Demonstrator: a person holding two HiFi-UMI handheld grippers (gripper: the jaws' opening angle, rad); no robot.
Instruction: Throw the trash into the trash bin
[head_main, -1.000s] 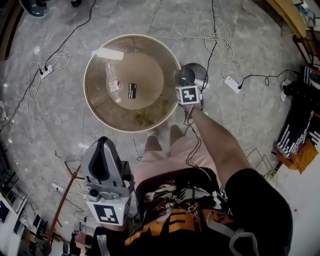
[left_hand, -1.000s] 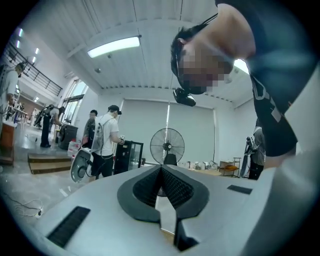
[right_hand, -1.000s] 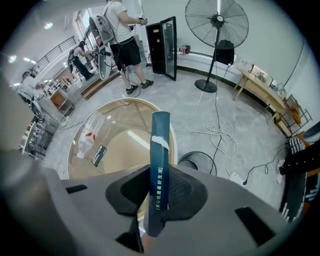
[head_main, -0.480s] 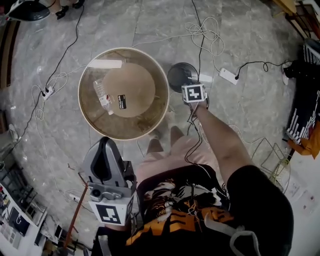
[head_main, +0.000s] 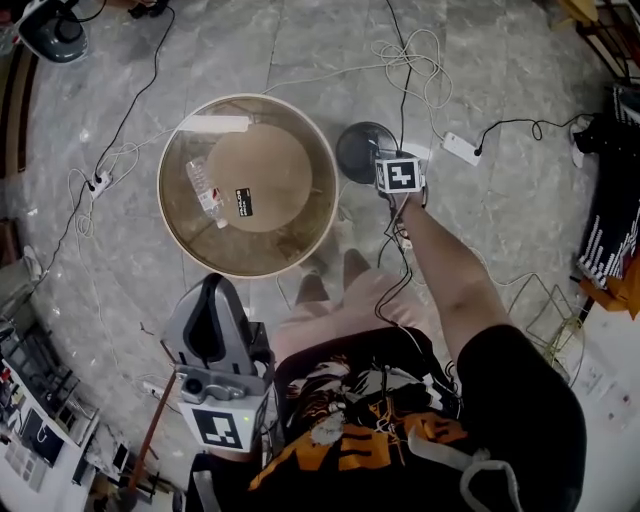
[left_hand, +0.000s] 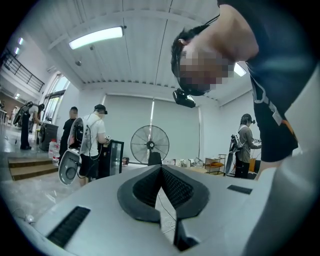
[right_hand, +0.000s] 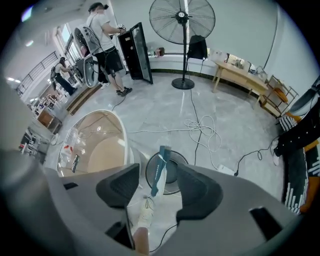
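Right gripper (right_hand: 158, 184) | jaws apart | teal packet (right_hand: 159, 170) between, above dark bin (right_hand: 148, 172)

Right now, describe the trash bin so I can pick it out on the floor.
Start at the big round tan table. Just right of it stands the trash bin: small, round and dark, unlike the white power strip farther right.

Head view: marker cube (head_main: 400, 173) hides right tongs (right_hand: 158, 186); bottle (head_main: 203, 187) label in trash bin (head_main: 162, 190) unreadable.
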